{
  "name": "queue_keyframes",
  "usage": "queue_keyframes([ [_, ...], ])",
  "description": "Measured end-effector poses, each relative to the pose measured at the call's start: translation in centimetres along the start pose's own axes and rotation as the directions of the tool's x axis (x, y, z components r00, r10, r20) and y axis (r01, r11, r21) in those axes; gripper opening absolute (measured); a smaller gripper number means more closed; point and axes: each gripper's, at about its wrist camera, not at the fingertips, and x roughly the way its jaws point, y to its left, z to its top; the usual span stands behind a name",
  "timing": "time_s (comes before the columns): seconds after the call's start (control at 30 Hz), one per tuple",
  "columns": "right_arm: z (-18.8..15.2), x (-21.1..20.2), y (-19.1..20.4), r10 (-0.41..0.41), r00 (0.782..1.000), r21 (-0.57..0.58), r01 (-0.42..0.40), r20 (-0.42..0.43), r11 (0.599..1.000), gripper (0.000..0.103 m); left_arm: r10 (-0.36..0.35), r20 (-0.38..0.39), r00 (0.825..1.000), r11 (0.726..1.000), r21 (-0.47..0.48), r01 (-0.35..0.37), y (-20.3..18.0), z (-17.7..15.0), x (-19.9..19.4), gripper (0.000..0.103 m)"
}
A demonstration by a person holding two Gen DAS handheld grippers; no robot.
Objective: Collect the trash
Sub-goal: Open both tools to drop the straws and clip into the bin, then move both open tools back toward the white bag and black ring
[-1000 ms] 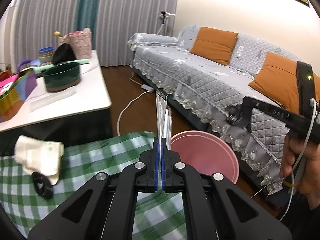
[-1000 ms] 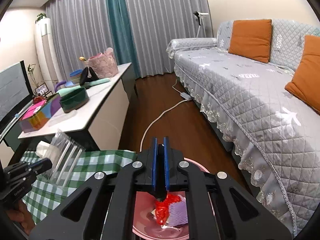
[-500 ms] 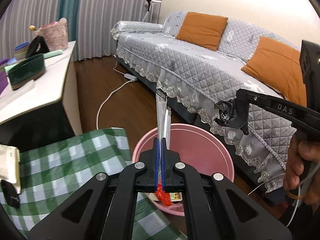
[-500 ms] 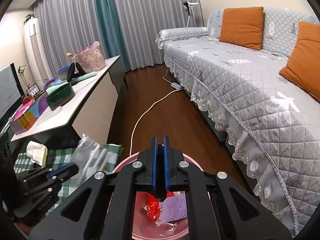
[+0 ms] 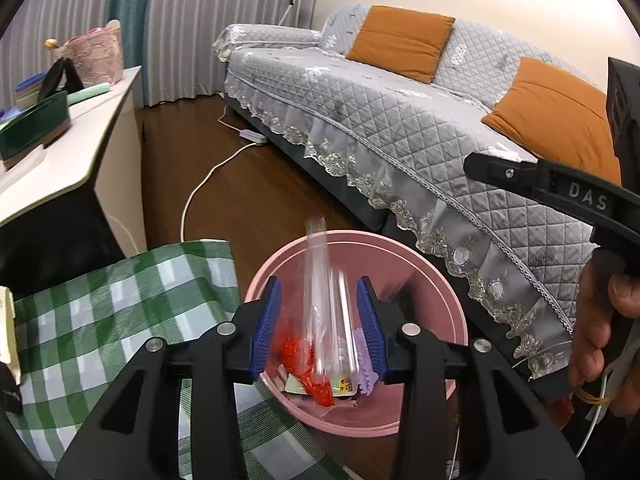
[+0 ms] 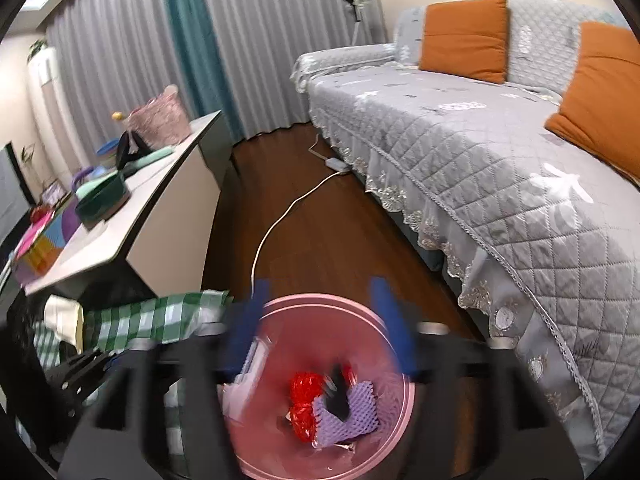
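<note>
A pink bin [image 5: 416, 264] stands on the floor beside the green checked tablecloth [image 5: 104, 320]; it also shows in the right wrist view [image 6: 320, 304]. My left gripper [image 5: 318, 320] is open above the bin, and a clear plastic wrapper [image 5: 320, 300] falls loose between its blue pads. My right gripper [image 6: 324, 320] is open over the bin, blurred by motion; a small black piece [image 6: 338, 396] drops below it. Red wrapper [image 6: 304, 400] and purple foam net [image 6: 352, 412] lie in the bin. The right gripper's body [image 5: 560, 192] shows at the right of the left view.
A grey quilted sofa [image 5: 400, 112] with orange cushions runs along the right. A white table [image 6: 132, 216] with bowls and a basket stands at left. A white cable [image 6: 288, 216] lies on the wooden floor. A white crumpled paper [image 6: 64, 316] lies on the tablecloth.
Both grippers have opened over the bin. The clear wrapper has left the left gripper's pads and is falling; the black piece has dropped from the right gripper.
</note>
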Motion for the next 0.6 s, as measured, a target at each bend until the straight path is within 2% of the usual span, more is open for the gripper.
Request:
queue_keyframes([
  [0.33, 0.0, -0.4, 2.0, 0.029, 0.999, -0.04, -0.028, 0.014, 0.999, 0.065, 0.042, 0.029, 0.999, 0.999, -0.03, -0.041, 2.1, -0.8, -3.9, 0.039],
  [0.6, -0.3, -1.3, 4.6, 0.077, 0.996, -0.077, -0.074, 0.034, 0.994, 0.065, 0.091, 0.065, 0.994, 0.995, -0.039, -0.089, 4.0, -2.2, -9.2, 0.039],
])
